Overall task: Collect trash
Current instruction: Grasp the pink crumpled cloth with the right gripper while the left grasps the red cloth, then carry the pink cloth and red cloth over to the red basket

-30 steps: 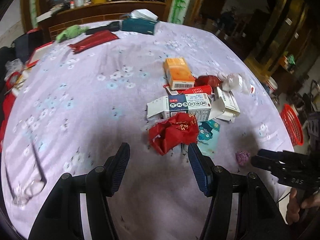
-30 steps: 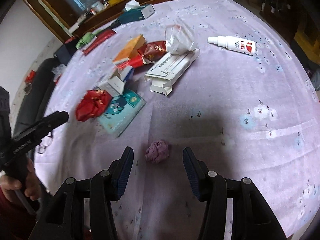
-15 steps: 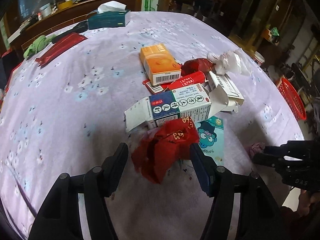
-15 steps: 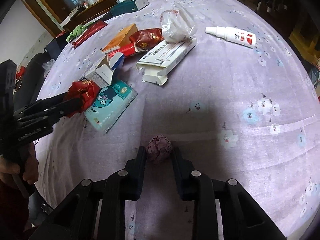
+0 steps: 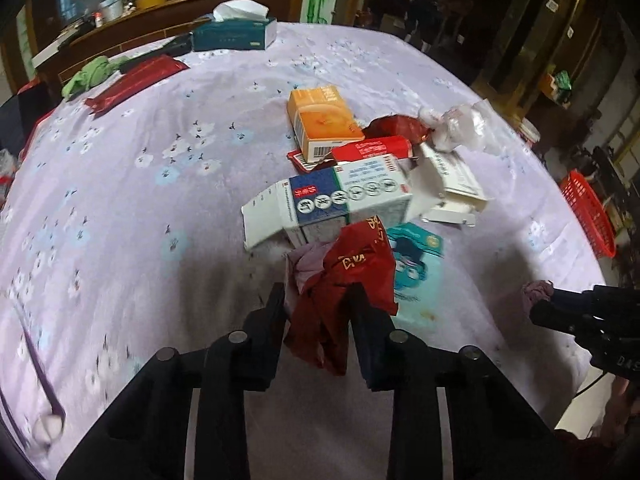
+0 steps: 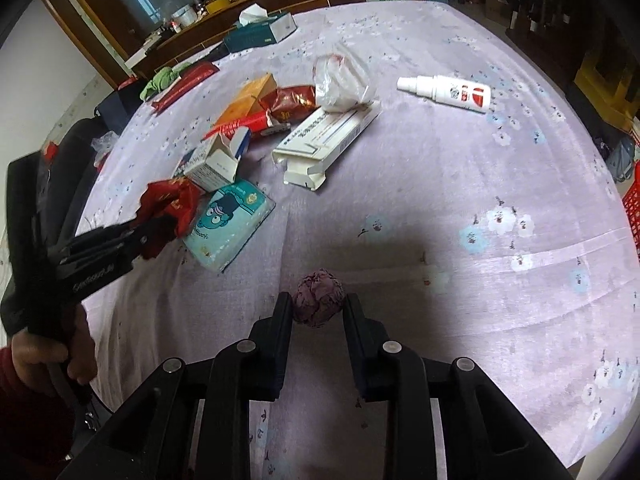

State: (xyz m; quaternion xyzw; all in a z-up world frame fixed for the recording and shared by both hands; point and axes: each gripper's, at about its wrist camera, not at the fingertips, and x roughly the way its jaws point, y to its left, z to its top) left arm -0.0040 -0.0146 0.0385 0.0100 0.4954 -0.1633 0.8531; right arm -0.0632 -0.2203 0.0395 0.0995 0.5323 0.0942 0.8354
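1. The left gripper (image 5: 316, 300) has its jaws pinching a crumpled red wrapper (image 5: 348, 276), held just in front of the litter heap near the worktop's (image 5: 160, 152) front edge; whether it is lifted clear of the purple cloth is hard to tell.
2. The right gripper (image 6: 316, 308) has its jaws closed against a small purple paper ball (image 6: 319, 298), which sits at the near edge, well apart from the heap.
3. Both pieces look very light and soft. The wrapper is thin film that folds and may slip, so a bite across its bunched middle seems safest. The ball squashes easily and should hold wherever it is squeezed through its centre.
4. The rest of the heap will likely differ: the blue-and-white carton (image 5: 340, 200) and the orange box (image 5: 322, 120) are stiff but probably empty, best taken across a narrow side, while the clear plastic bag (image 6: 340, 80) is limp and slick.
5. A red basket (image 5: 586, 212), a likely bin, shows only partly at the frame edge, off the worktop.
6. The wrapper's lower folds hide the cloth beneath, and the pale pink scrap (image 5: 306, 264) beside it is too blurred to identify.
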